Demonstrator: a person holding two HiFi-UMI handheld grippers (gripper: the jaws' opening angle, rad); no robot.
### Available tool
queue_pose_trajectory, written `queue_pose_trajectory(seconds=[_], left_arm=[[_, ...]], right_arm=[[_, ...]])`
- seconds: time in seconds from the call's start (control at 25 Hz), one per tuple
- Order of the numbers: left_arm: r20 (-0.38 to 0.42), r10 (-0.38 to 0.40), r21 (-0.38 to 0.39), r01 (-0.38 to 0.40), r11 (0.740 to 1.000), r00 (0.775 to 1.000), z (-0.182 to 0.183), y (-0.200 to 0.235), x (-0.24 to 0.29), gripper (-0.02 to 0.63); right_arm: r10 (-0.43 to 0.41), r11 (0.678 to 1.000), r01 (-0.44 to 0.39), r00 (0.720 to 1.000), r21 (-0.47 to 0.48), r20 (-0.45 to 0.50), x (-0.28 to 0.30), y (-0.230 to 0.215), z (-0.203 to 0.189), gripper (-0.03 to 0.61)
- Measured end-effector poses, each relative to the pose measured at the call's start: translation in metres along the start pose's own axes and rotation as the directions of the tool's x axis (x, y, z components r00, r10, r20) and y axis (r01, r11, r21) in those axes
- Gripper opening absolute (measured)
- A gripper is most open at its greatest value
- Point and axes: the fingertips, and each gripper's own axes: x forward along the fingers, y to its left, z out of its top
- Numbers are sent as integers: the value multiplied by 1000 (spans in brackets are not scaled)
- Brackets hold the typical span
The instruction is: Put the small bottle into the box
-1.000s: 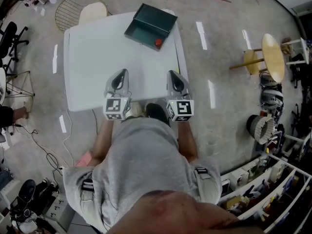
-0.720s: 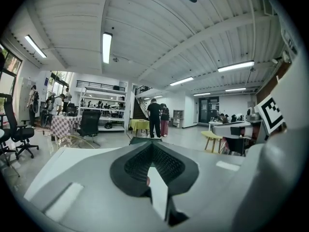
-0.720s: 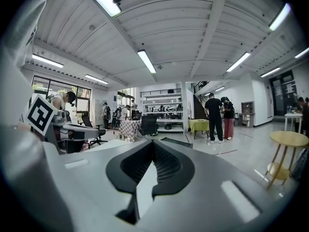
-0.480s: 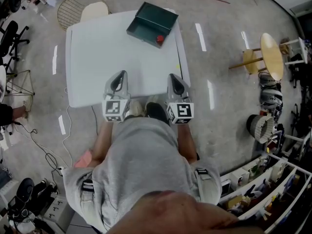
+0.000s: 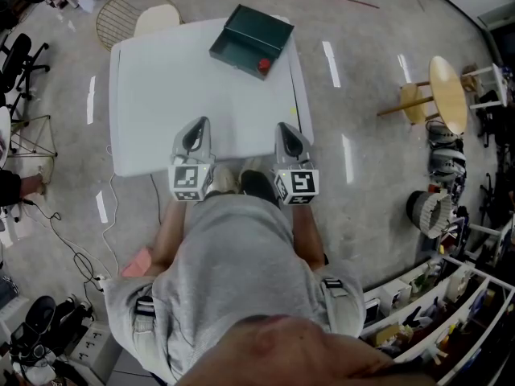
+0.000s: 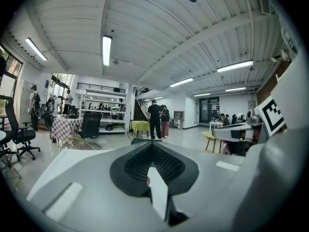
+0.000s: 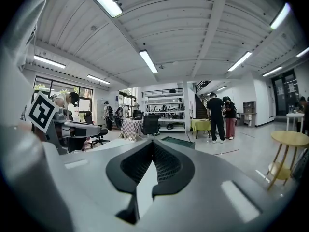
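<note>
**Shut and empty, well short of the box (image 5: 251,34)**

Left claw (image 5: 201,121) and right claw (image 5: 284,125) fully closed on nothing, side by side over the desk (image 5: 161,95), well apart from the dark green box. Inside the box, at its corner nearest the right claw: small bottle (image 5: 263,65), red.

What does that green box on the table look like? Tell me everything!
The box is dark green, rectangular and shallow, with its top open. It sits flat on the white table, turned at a slant, at the far right corner. A small red thing sits at its near corner. Nothing else seems to touch it.
</note>
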Motion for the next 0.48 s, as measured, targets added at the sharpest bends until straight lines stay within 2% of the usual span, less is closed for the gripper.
queue_pose_trajectory(seconds=[0.48], left_arm=[[8, -6, 3, 6, 1000, 1000, 2, 2, 4, 12]], right_arm=[[-3, 1000, 3, 1000, -2, 4, 4, 0, 1, 3]])
